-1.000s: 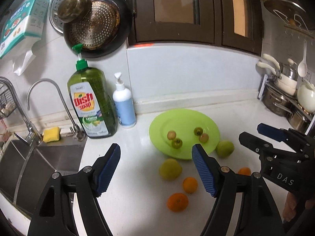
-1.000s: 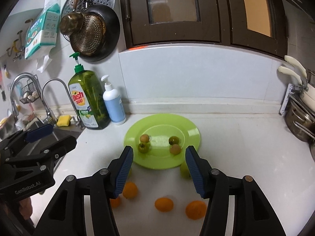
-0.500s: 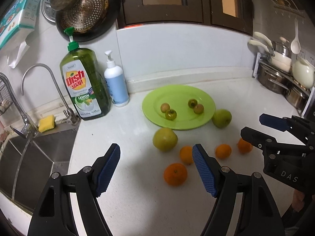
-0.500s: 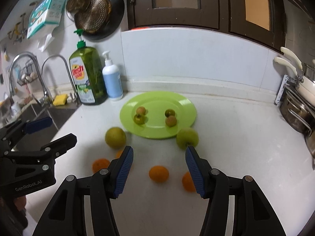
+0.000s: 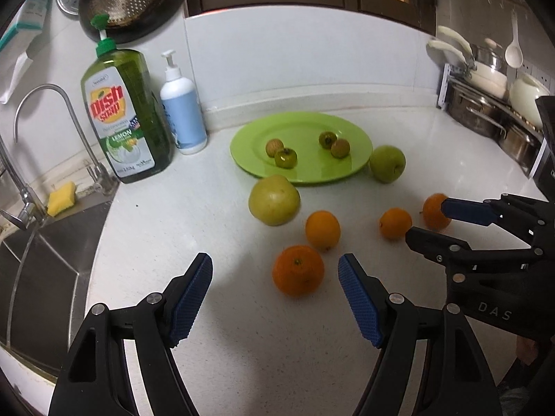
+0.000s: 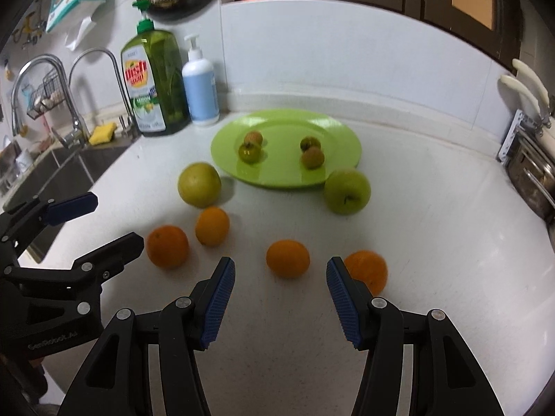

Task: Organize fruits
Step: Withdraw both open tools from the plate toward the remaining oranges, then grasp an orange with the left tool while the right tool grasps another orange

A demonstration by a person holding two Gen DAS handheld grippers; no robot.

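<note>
Fruits lie on a white desk (image 5: 173,228): four round oranges (image 5: 298,270) loose in front of a lime-green round plate (image 5: 301,123) that carries four small brownish-green fruits (image 5: 285,157), with a yellow-green pear (image 5: 274,199) and a green apple (image 5: 387,163) just beside its rim. Left tongs (image 5: 275,274) and right tongs (image 6: 277,277), black with blue pads, hang released above the oranges, grasping nothing.

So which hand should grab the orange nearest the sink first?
Probably the left. That orange sits just ahead of the open left gripper, almost between its fingers. The right gripper faces a different orange further along the counter.
</note>
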